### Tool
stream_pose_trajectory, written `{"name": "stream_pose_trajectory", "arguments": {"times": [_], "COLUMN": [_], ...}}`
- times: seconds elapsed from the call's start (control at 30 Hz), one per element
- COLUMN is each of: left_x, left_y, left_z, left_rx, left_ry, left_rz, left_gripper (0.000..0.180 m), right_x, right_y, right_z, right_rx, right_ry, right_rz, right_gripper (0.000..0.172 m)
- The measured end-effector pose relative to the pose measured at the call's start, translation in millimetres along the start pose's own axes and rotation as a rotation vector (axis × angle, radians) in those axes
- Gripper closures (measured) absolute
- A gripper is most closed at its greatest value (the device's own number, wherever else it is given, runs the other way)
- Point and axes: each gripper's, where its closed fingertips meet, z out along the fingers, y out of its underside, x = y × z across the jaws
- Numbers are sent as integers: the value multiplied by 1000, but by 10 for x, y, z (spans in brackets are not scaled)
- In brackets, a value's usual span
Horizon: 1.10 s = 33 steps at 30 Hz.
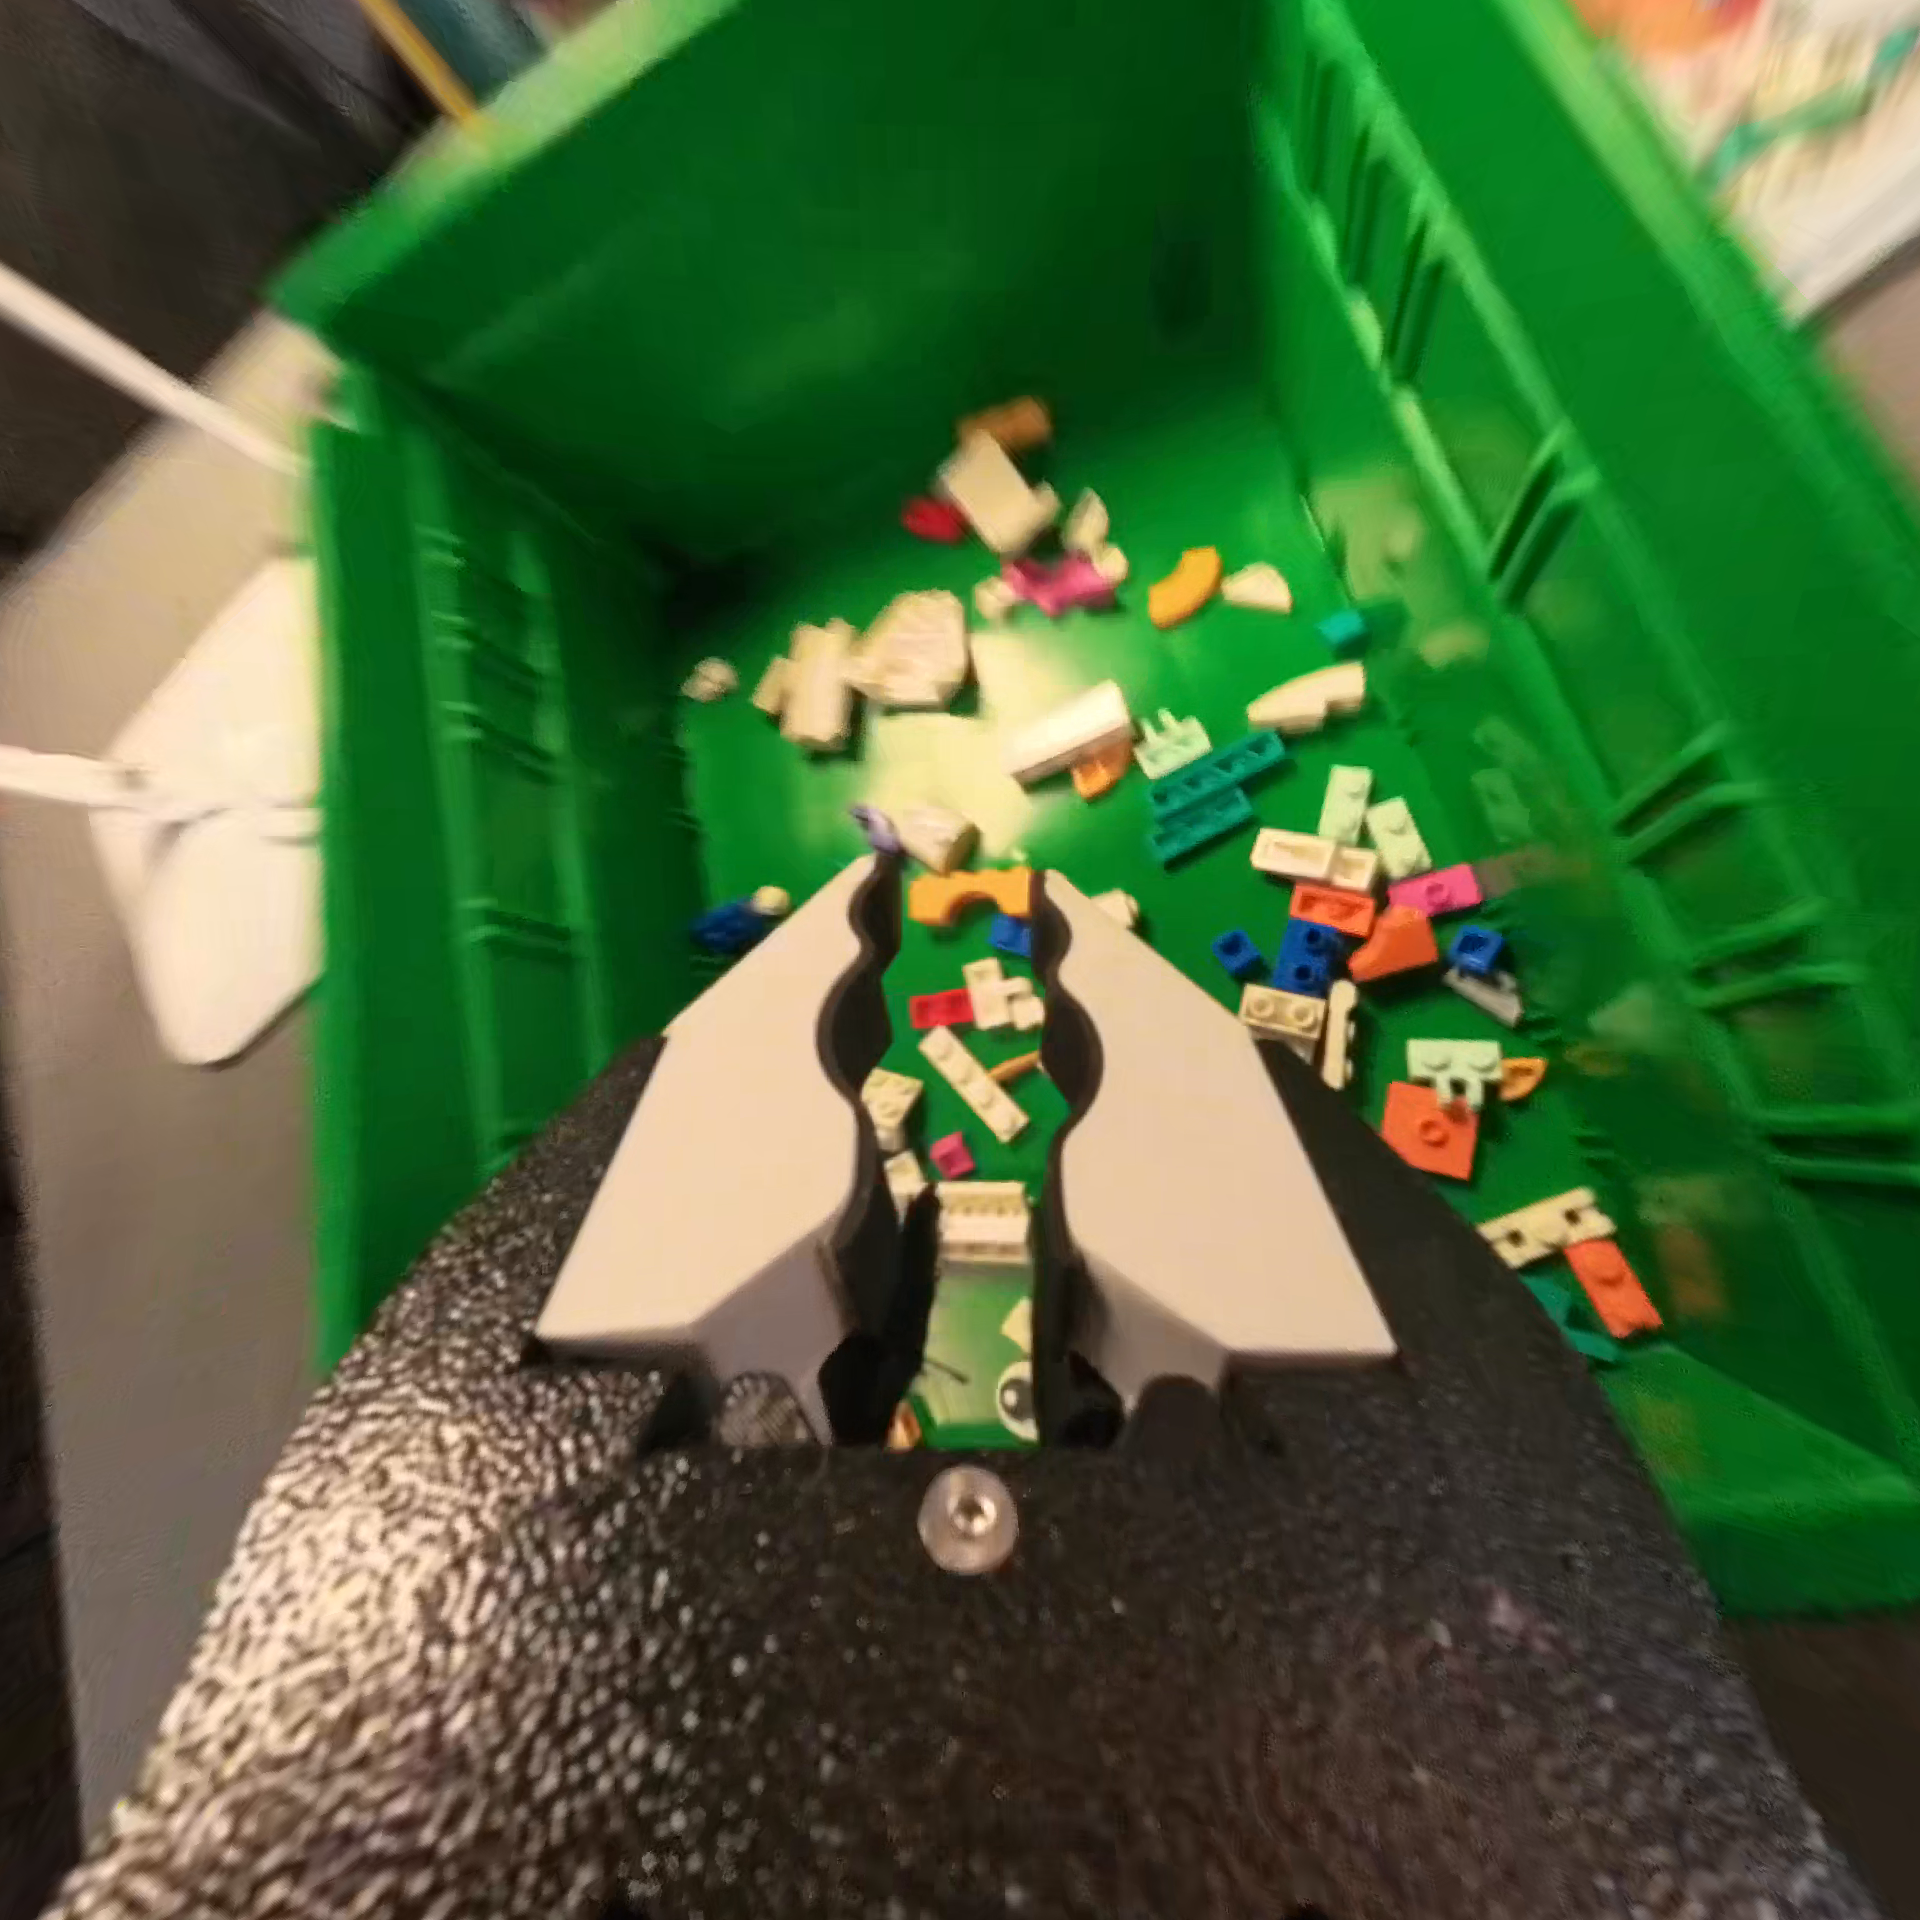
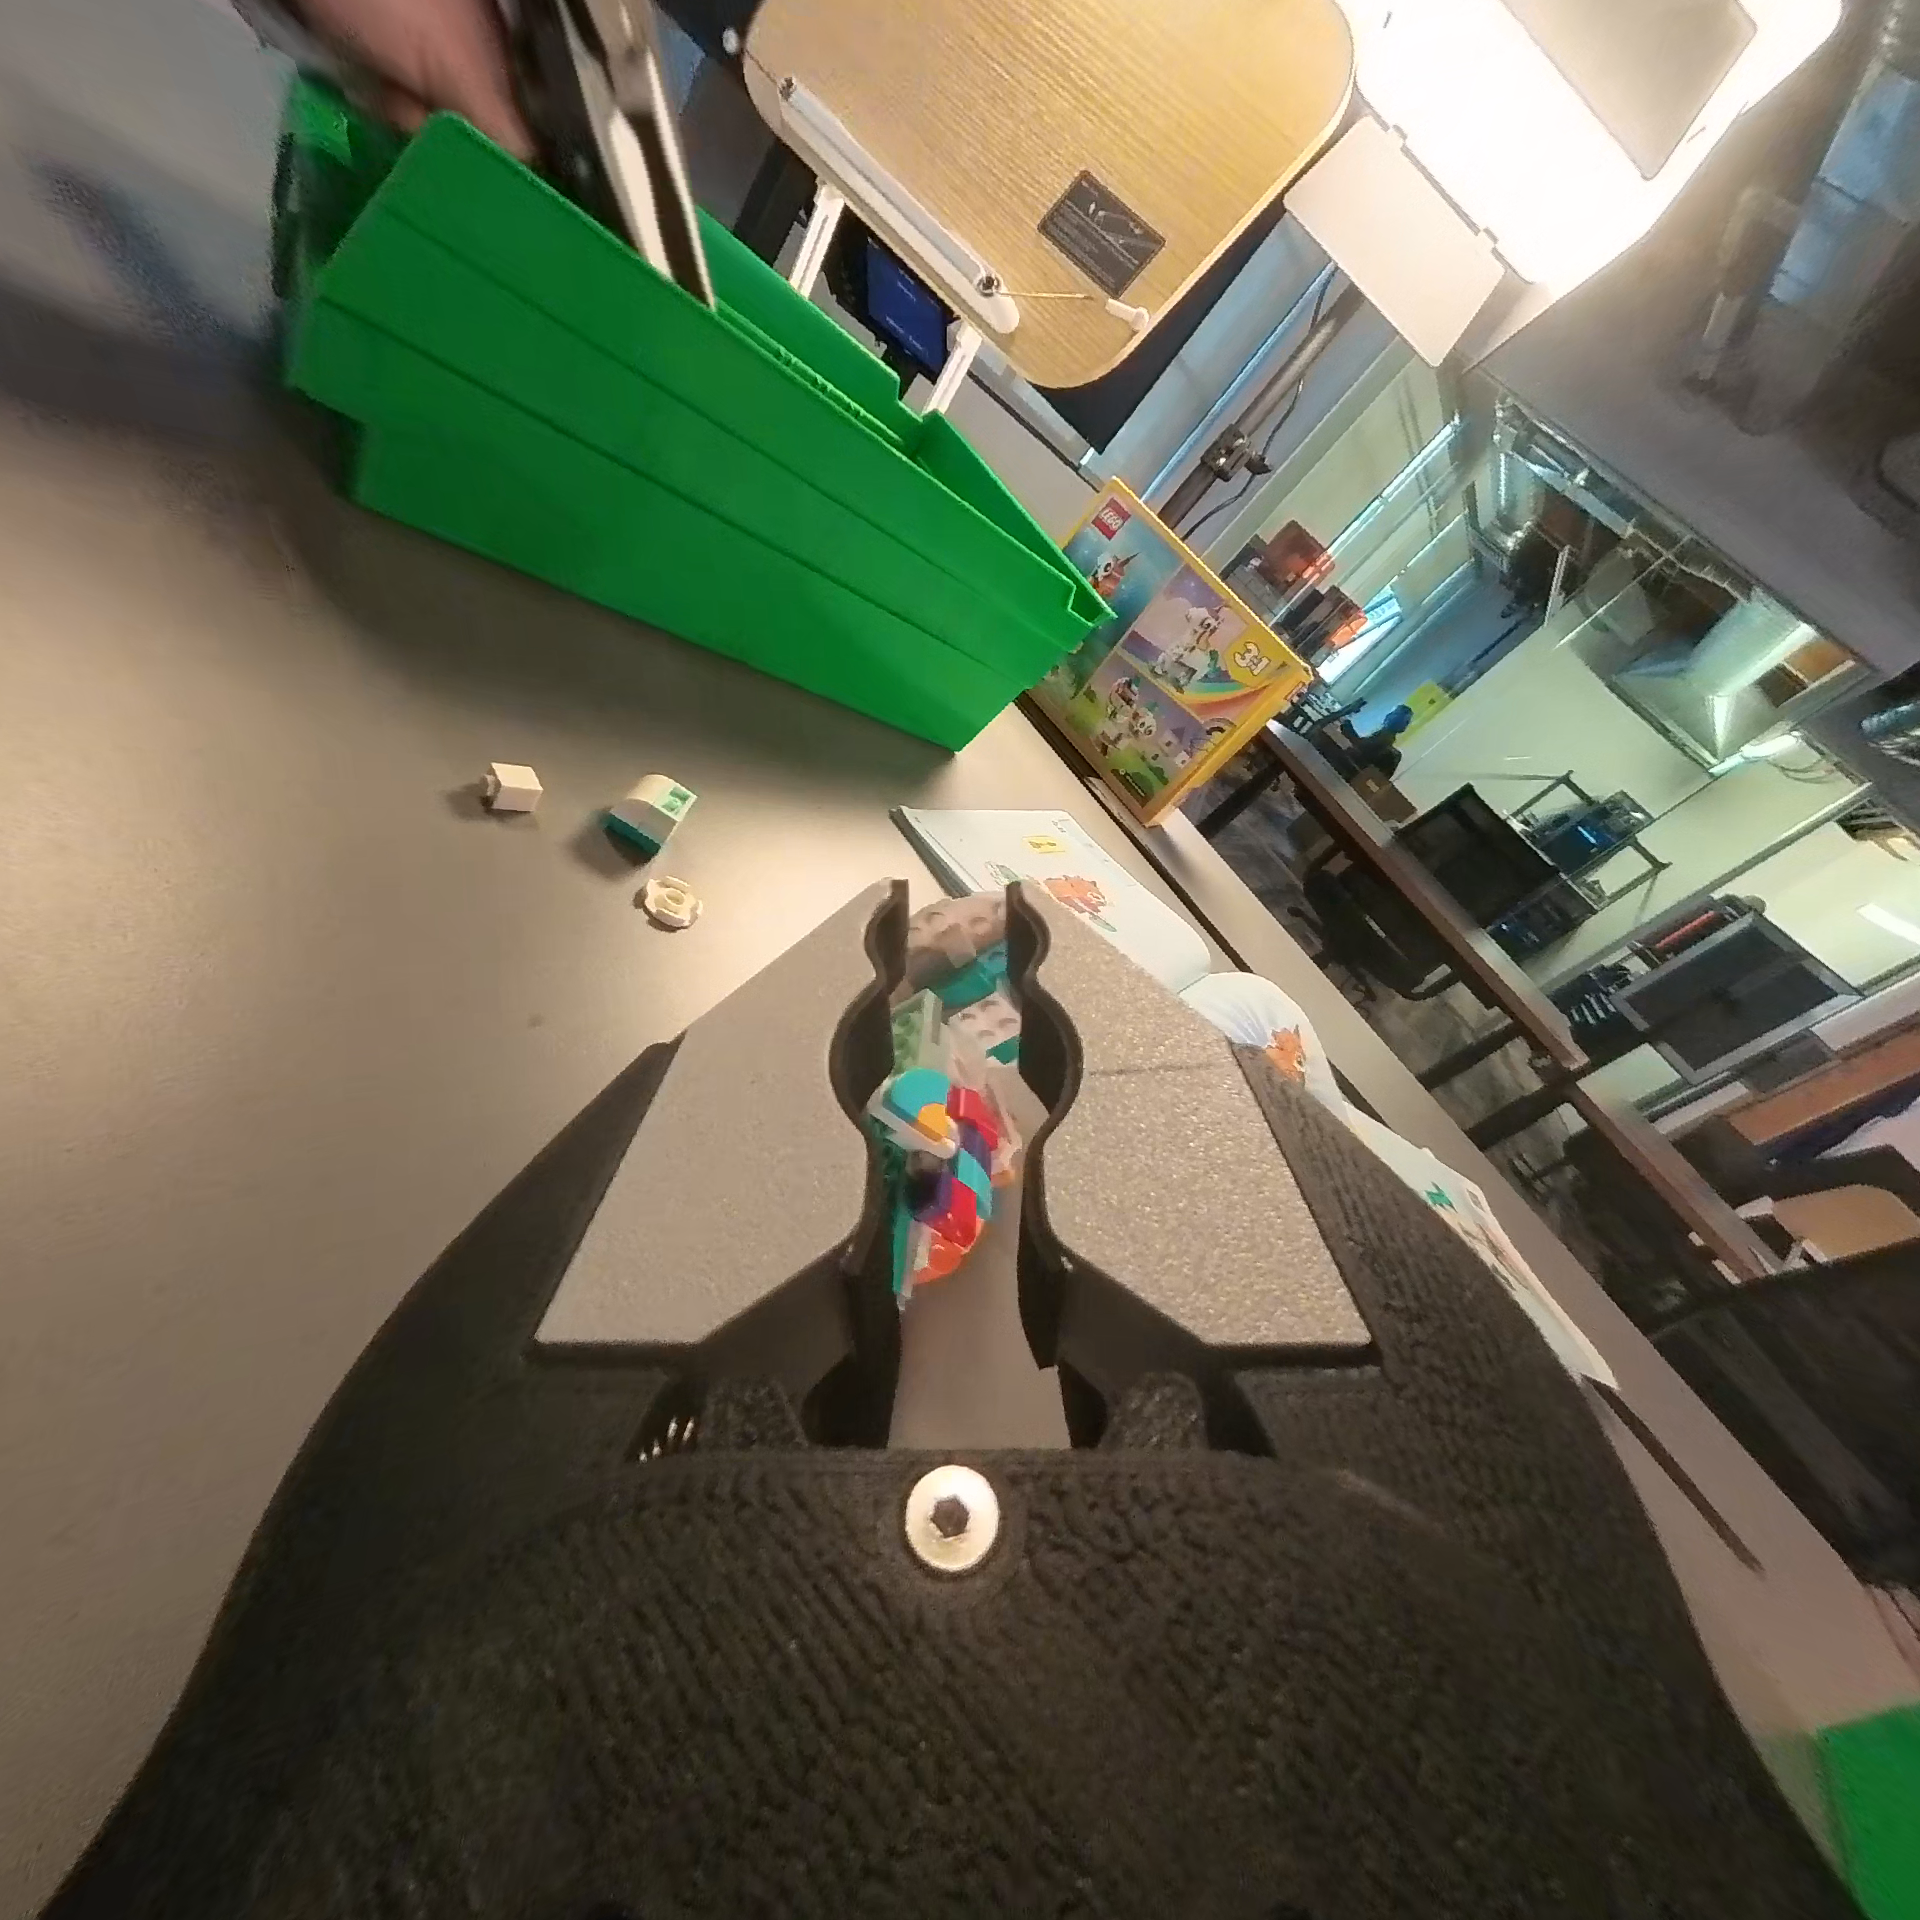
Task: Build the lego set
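The left gripper (image 1: pixel 961 883) was poked down into a green bin (image 1: pixel 831 364), with its fingers (image 1: pixel 774 997) parted and nothing pinched between them. An orange arch brick (image 1: pixel 971 896) was seen lying right at the fingertips; it looked close to the right finger, but with all the blur it couldn't be told whether it was actually touched. Just past it a cream brick (image 1: pixel 935 836) was lying, and a small blue brick (image 1: pixel 1008 935) was sitting by the right finger. The bin floor was littered with loose bricks: a teal plate (image 1: pixel 1210 795), a white slope (image 1: pixel 1070 732), a blue brick (image 1: pixel 1304 951), an orange plate (image 1: pixel 1429 1132), plus plenty of cream ones farther back.

The right gripper (image 2: pixel 951 909) was held low over the grey desk (image 2: pixel 260 1039), and its fingers (image 2: pixel 1132 1091) were closed on a small multicoloured brick build (image 2: pixel 951 1049), white and teal at the tips, with red, orange and turquoise bits farther back in the gap. It looked properly clamped between the two sides.

To the left of that gripper, three loose bits were left on the desk: a white cube brick (image 2: pixel 511 784), a white-and-teal brick (image 2: pixel 646 829) and a round white piece (image 2: pixel 670 899). An instruction booklet (image 2: pixel 1049 862) was laid just beyond the fingertips, a yellow toy box (image 2: pixel 1174 665) was stood behind it, and the green bin (image 2: pixel 644 468) was parked farther back with the other gripper (image 2: pixel 634 145) dipped into it.
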Motion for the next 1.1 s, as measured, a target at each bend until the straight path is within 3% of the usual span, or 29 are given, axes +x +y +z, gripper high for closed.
{"name": "stream_pose_trajectory", "arguments": {"times": [0.13,0.2,0.27,0.37,0.5,0.73,1.1], "left_x": [175,620,1245,1925,2369,2317,2348], "left_y": [-426,-574,-637,-471,-248,37,54], "left_z": [-814,-1163,-1409,-1373,-1072,-487,-407], "left_rx": [362,521,616,551,428,191,140], "left_ry": [-35,109,355,531,555,411,448], "left_rz": [-101,-109,-91,-11,57,73,67], "left_gripper": [162,168,168,170,170,156,171], "right_x": [19,16,4,-14,-12,-1,-16], "right_y": [-6,-6,-5,7,22,48,51], "right_z": [-2,3,7,15,16,19,28], "right_rx": [3,2,2,-3,-10,-18,-22], "right_ry": [7,6,2,-6,-4,-2,-7], "right_rz": [3,1,-1,-5,-7,2,-10], "right_gripper": [156,156,156,156,156,156,156]}}
